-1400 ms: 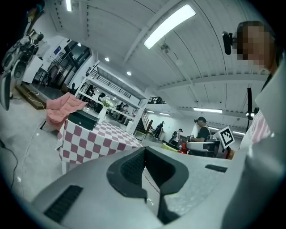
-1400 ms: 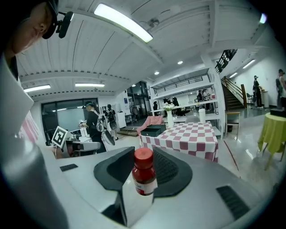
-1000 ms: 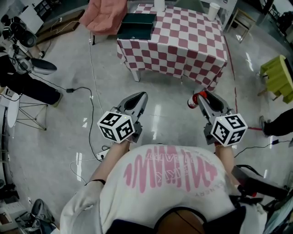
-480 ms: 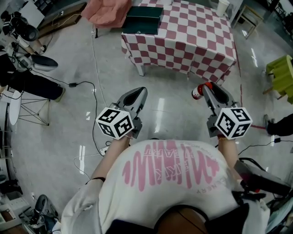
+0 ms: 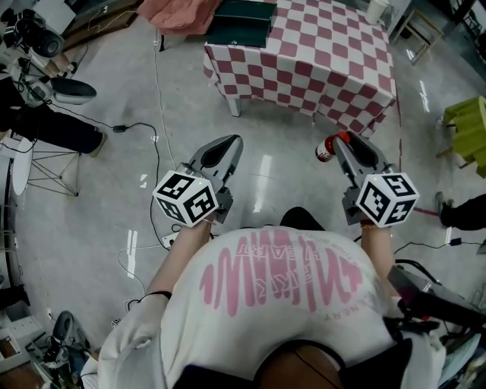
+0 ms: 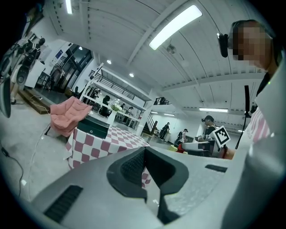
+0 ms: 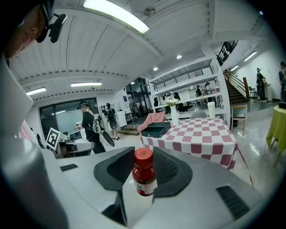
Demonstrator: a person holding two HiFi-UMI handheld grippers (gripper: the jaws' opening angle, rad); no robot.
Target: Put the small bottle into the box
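Observation:
My right gripper (image 5: 339,143) is shut on a small red bottle (image 5: 325,150) with a red cap and a white label. In the right gripper view the bottle (image 7: 144,173) stands upright between the dark pads (image 7: 167,169). A dark green box (image 5: 241,23) rests on the near left corner of a red-and-white checkered table (image 5: 319,61), well ahead of both grippers; the right gripper view shows the box (image 7: 156,130) at the table's left end. My left gripper (image 5: 230,146) hovers over the floor, shut with nothing in it. The left gripper view has the box (image 6: 93,126) far ahead.
A pink cloth (image 5: 178,11) lies left of the box. A white cup (image 5: 376,11) stands at the table's far right. Cables (image 5: 156,114) run over the grey floor on the left, beside a stool (image 5: 64,91). A yellow-green chair (image 5: 465,133) stands right.
The head view has shifted: the table and box have slid up and rightwards in it. Both grippers hold the same pose, the bottle still held in the right one.

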